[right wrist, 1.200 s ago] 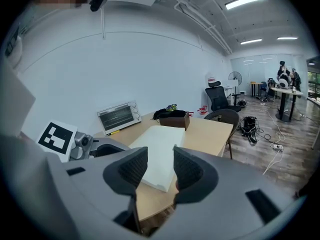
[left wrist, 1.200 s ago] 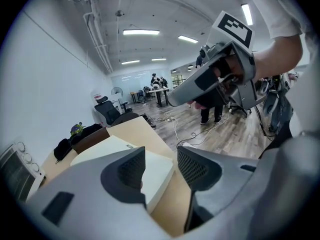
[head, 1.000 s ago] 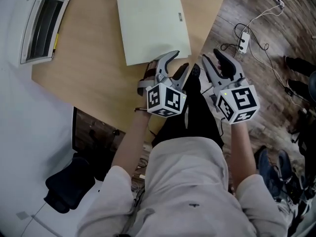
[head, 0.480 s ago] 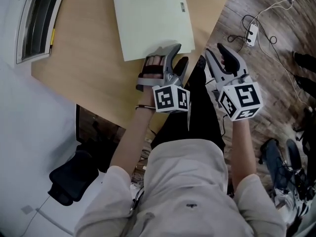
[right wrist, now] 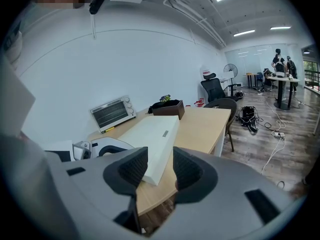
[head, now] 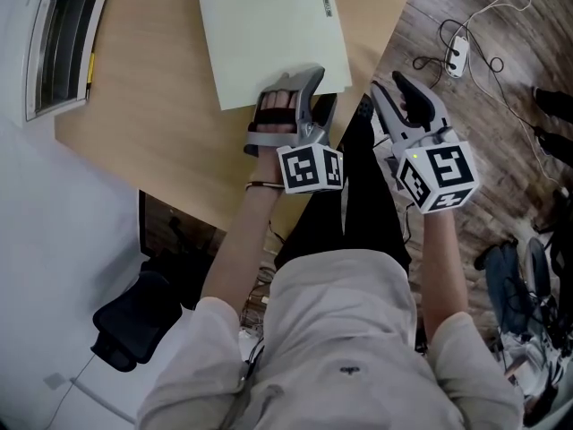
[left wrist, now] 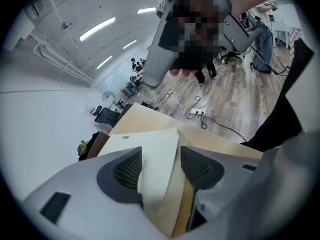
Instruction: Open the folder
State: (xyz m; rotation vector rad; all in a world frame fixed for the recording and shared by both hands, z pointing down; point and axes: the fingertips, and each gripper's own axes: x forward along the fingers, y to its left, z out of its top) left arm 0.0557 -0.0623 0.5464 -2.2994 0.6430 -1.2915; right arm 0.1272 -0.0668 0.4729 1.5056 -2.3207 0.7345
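Cream folder (head: 269,34) x1, 2 claws, L claw (head: 315,92) just opening, folder corner between, R claw (head: 388,86) open

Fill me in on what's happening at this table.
A person holds a gripper in each hand at a wooden table where a pale folder lies closed. The left gripper is at the folder's near corner. Its jaws have just been opening and straddle that edge without pressing on it. The right gripper hangs open and empty just off the table's edge. The folder is not yet opened.
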